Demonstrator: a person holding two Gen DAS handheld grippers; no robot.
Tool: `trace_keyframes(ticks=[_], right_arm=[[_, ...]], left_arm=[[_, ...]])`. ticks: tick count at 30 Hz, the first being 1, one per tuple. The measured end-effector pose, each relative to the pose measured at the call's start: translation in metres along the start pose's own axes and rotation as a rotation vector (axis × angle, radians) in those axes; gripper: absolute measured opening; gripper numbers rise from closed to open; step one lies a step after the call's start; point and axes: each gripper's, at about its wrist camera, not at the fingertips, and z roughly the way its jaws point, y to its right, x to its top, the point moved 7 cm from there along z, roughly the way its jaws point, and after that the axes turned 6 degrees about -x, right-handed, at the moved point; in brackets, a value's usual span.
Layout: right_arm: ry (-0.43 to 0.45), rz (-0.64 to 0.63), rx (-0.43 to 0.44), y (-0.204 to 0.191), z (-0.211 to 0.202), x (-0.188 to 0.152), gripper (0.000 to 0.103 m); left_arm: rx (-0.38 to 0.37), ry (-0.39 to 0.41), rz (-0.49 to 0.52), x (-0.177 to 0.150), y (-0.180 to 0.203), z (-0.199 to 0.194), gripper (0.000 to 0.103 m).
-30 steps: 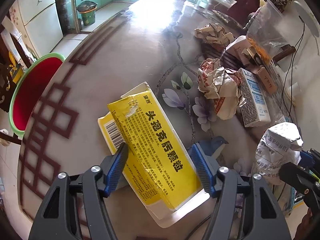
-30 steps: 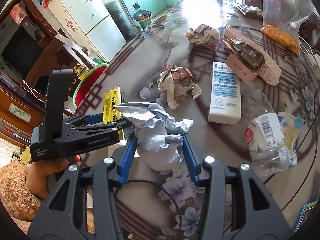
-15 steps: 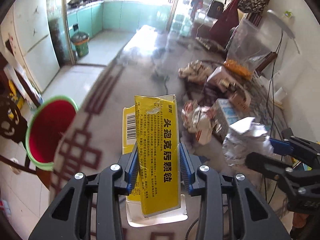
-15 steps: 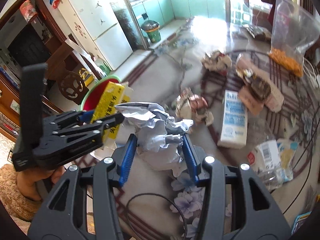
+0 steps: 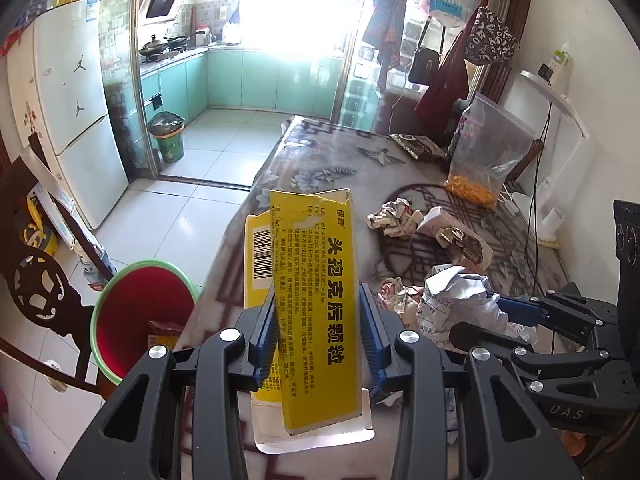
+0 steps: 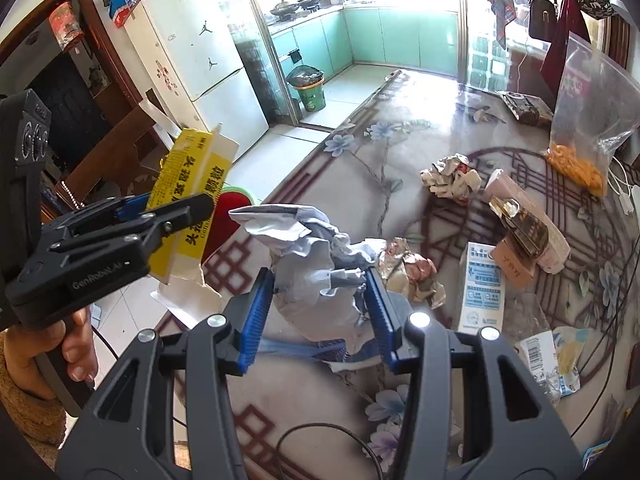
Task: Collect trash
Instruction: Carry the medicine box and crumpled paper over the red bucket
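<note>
Yellow carton [image 5: 316,292] (clamped), crumpled paper [image 6: 320,276]

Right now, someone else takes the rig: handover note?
Left claw: shut on the flattened yellow box, held clear of the table.
Right claw: shut on the crumpled white paper, also lifted.
Red bin stands beside the table's left edge, some packaging already inside.
Left on the table: two paper wads, blue-white carton, small boxes, plastic wrappers.
Next, probably: drop both into the bin, then fetch the rest.
</note>
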Motion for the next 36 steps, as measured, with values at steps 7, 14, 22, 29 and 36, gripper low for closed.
trace_keyframes(ticks=[7, 14, 22, 29, 36], right_arm=[[0.014, 0.013, -0.021, -0.012, 0.004, 0.012, 0.045], [0.040, 0.027, -0.045, -0.028, 0.005, 0.027, 0.045], [0.046, 0.030, -0.060, -0.051, 0.015, 0.040, 0.045], [0.048, 0.018, -0.066, -0.073, 0.024, 0.052, 0.045], [0.053, -0.019, -0.097, -0.095, 0.028, 0.069, 0.046]], left_arm=[[-0.010, 0.009, 0.002, 0.010, -0.020, -0.005, 0.035], [-0.033, 0.020, 0.034, 0.023, -0.034, -0.009, 0.035], [-0.030, 0.047, 0.084, 0.039, -0.052, -0.018, 0.035], [-0.035, 0.064, 0.087, 0.047, -0.071, -0.024, 0.035], [0.007, 0.063, 0.030, 0.044, -0.115, -0.025, 0.035]])
